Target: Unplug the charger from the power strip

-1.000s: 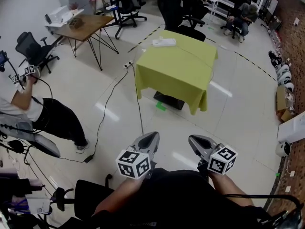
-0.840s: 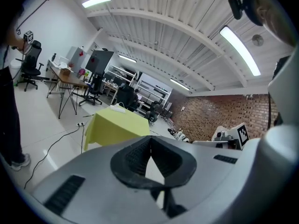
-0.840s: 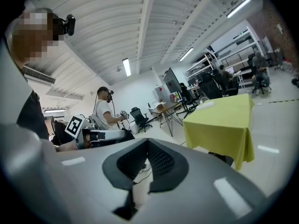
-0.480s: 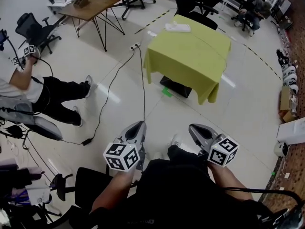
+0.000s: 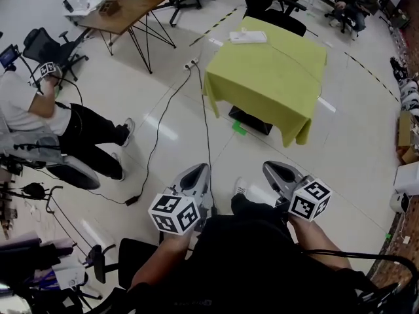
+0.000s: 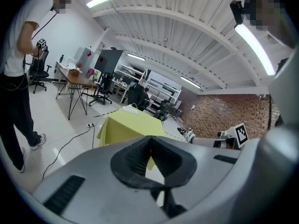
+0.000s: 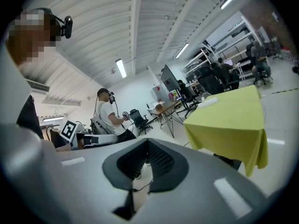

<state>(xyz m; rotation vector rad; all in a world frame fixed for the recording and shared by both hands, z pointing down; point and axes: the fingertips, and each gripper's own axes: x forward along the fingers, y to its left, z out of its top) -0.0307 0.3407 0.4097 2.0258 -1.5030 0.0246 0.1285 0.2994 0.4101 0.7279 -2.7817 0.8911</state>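
A white power strip (image 5: pixel 247 37) lies near the far edge of a table under a yellow-green cloth (image 5: pixel 268 77), well ahead of me across the floor. From this distance I cannot make out the charger on it. My left gripper (image 5: pixel 196 174) and right gripper (image 5: pixel 275 171) are held side by side at waist height, both pointing toward the table, both shut with nothing in them. In the left gripper view the shut jaws (image 6: pixel 150 139) frame the table (image 6: pixel 128 125) and the strip (image 6: pixel 132 107). The right gripper view shows its shut jaws (image 7: pixel 147 141), the table (image 7: pixel 229 120) and the strip (image 7: pixel 208 101).
A black cable (image 5: pixel 167 113) runs over the white floor from a floor socket (image 5: pixel 191 64) by the table. A person (image 5: pixel 46 106) with a marker cube sits at the left. A wooden table (image 5: pixel 121 8) and office chairs (image 5: pixel 46 44) stand beyond. A dark box (image 5: pixel 252 120) lies under the cloth.
I have walked forward over the floor toward the clothed table, both grippers carried along side by side and still shut. The person at the left has shifted in the view.
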